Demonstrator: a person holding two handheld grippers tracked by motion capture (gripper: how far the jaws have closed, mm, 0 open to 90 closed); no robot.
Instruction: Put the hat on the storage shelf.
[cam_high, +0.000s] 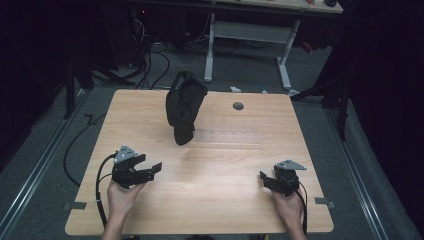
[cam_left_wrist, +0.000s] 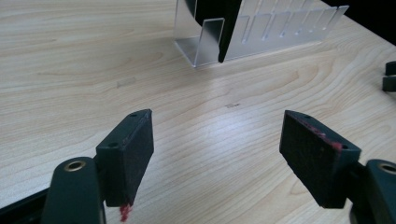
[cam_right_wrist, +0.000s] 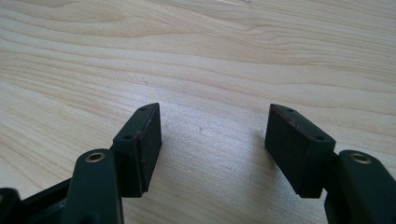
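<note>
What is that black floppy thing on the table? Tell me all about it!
The black cloth thing looks soft and crumpled, maybe a bag or garment. It stands upright, draped in one end slot of a clear plastic rack in the middle of the wooden table. It sags at the top. No gripper touches it.

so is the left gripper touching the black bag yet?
Apart. The high view shows bare table between the left gripper and the black bag; the left gripper view shows its open jaws with nothing between them, the bag farther ahead.
</note>
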